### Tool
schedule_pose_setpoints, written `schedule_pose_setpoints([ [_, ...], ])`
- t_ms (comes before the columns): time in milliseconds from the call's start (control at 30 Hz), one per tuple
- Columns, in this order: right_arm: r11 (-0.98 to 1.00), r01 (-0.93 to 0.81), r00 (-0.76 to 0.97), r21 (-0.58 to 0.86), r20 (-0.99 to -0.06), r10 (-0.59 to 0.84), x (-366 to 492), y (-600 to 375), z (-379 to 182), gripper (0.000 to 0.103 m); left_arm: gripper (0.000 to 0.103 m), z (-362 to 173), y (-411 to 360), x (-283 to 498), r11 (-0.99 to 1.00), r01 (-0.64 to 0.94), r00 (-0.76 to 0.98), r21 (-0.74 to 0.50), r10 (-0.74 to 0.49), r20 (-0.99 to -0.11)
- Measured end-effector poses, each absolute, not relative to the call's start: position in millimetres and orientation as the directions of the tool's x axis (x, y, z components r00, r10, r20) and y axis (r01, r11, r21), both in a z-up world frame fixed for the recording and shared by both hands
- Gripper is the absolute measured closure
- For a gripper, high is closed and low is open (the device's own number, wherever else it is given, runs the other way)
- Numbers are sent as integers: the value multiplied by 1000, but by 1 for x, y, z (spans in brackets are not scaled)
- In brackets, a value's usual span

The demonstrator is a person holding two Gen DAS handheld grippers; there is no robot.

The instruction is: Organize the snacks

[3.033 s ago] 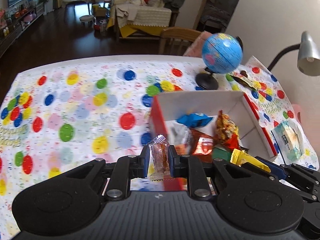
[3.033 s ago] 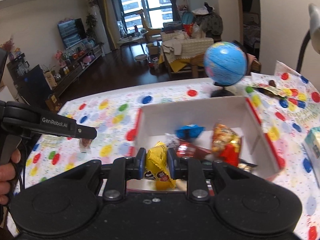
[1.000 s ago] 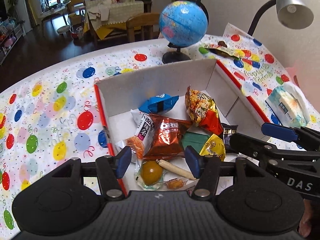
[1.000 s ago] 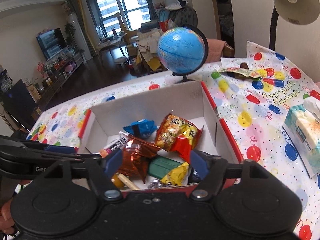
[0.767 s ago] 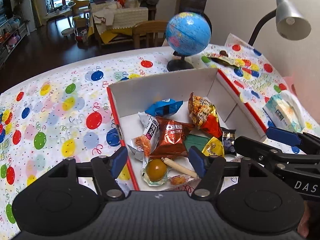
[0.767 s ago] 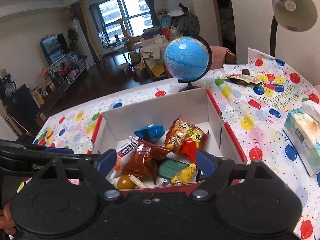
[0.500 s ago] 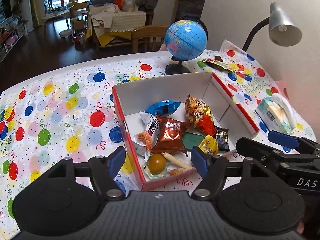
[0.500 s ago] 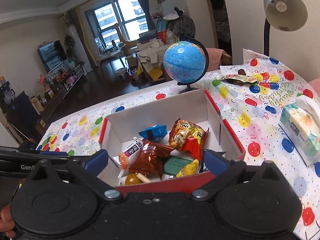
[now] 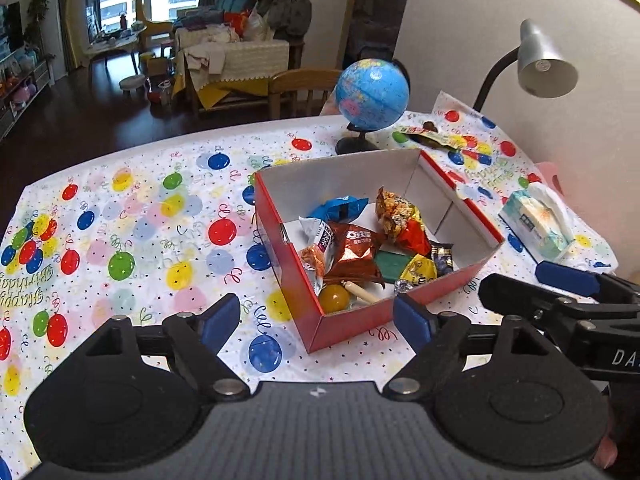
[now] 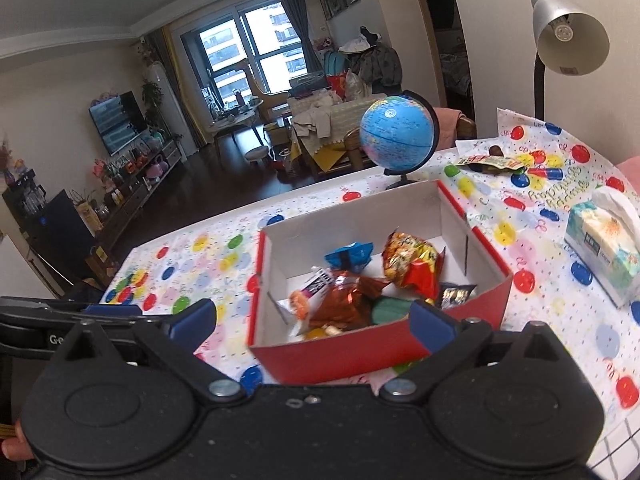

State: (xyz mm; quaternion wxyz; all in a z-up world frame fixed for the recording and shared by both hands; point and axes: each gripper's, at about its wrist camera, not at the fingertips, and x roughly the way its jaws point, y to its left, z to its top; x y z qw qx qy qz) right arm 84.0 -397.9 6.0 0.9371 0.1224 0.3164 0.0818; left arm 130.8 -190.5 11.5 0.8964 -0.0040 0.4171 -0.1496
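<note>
Your left gripper & right gripper both had jaws wide apart w/ nothing between them; both had just been opening. Snacks lay in the red box on the tablecloth, just beyond both grippers, globe at far side.

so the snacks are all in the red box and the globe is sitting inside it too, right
Not quite. The snacks are in the red box, but the globe stands on the tablecloth behind the box, outside it. The left wrist view shows this.
</note>
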Motion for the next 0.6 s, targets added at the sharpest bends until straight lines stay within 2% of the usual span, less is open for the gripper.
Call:
schedule_pose_setpoints([
  [600,962,-39,823,270,-538,184,53,-389,22,0,19,29,-183,102,960,261,657,-101,-253,-711],
])
